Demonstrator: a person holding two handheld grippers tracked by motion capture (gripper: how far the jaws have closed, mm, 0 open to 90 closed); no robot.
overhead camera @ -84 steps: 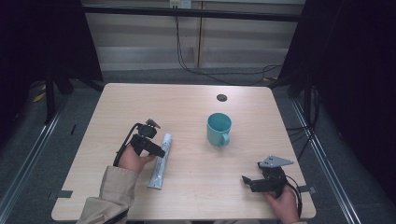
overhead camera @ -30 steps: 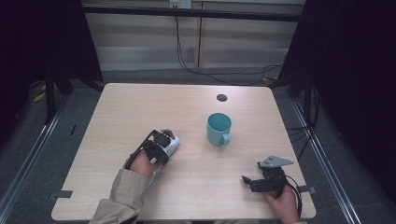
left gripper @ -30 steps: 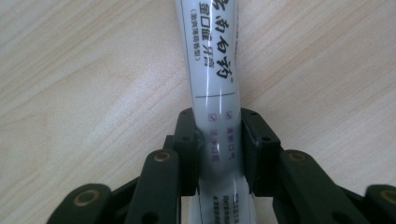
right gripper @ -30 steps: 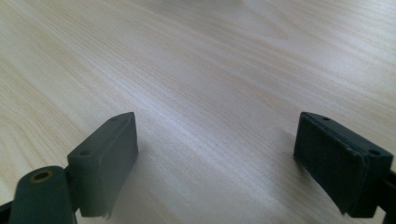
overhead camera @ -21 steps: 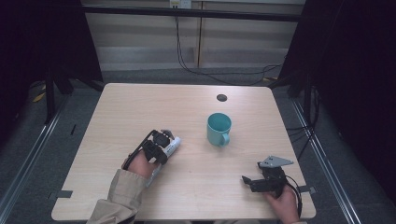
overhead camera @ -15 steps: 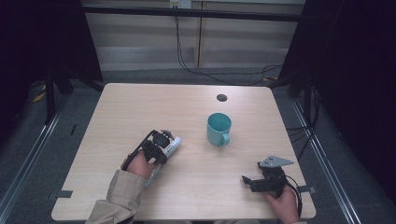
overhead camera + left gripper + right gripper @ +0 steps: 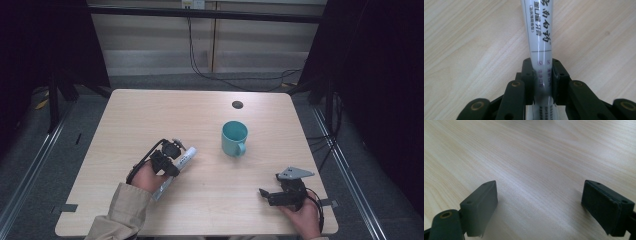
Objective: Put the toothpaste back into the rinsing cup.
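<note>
Pinching a white plastic toothpaste tube (image 7: 539,47) with printed lettering between the left gripper (image 7: 541,75) jaws, cap end lying ahead of them on the pale wooden desk (image 7: 150,115). Risking, likely, a slip or squeeze from the glossy, soft tube. Leaving open room ahead toward the teal ceramic mug (image 7: 234,138). Resting the right gripper (image 7: 541,205) with jaws spread, holding nothing.

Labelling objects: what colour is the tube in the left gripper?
White tube with purple print, clearest in the left gripper view.
</note>
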